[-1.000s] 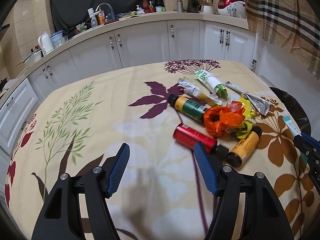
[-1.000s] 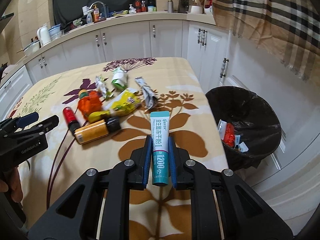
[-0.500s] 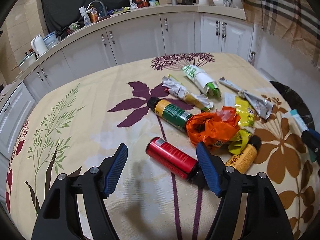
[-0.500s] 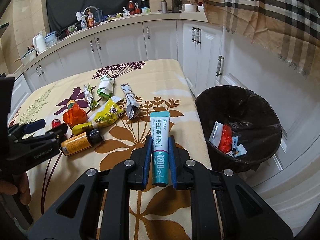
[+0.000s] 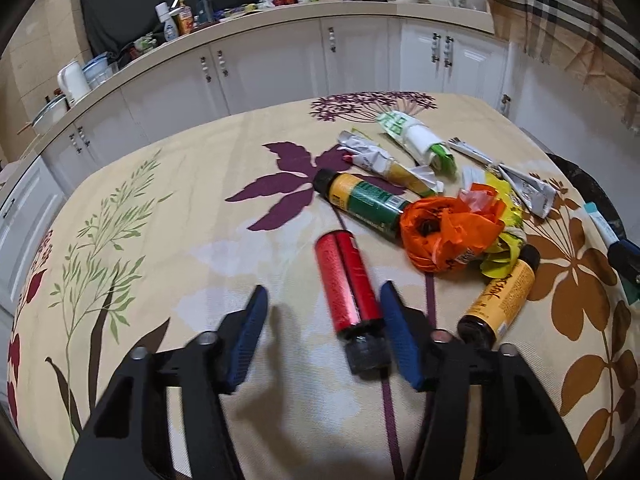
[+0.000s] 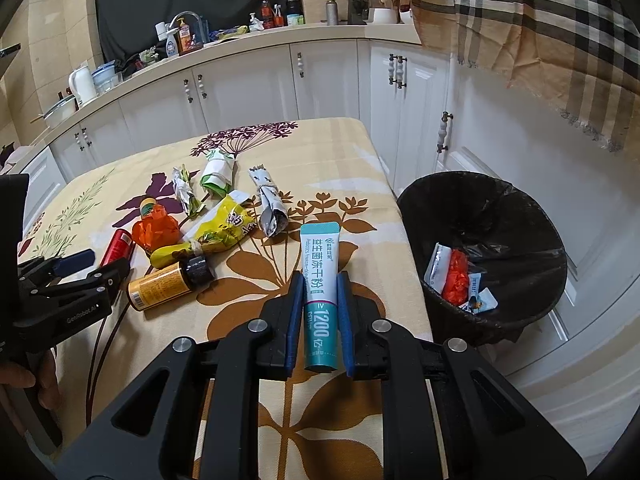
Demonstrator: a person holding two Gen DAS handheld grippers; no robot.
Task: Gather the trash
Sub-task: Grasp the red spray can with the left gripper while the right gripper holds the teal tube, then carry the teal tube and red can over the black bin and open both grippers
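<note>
On the flower-print tablecloth lies a red bottle (image 5: pixel 348 280) with a black cap. It sits between the fingers of my left gripper (image 5: pixel 322 294), close against the right pad, with a gap to the left pad. The jaws are closing. From the right wrist view, the left gripper (image 6: pixel 92 264) hovers over the same red bottle (image 6: pixel 118 246). My right gripper (image 6: pixel 320 276) is shut on a teal and white tube (image 6: pixel 320 248), held above the table's right edge. A black-lined trash bin (image 6: pixel 500 208) stands on the floor to its right.
A pile of trash lies right of the red bottle: an orange bag (image 5: pixel 444 232), a green-labelled bottle (image 5: pixel 364 200), a yellow bottle (image 5: pixel 500 300), a yellow wrapper (image 6: pixel 224 228) and crumpled packets (image 5: pixel 416 144). Some wrappers lie in the bin. White cabinets (image 6: pixel 248 84) run behind the table.
The left gripper came forward over the red bottle, which now lies lengthwise between its narrowed jaws. The right gripper still holds the tube; the bin sits nearer in its view.
</note>
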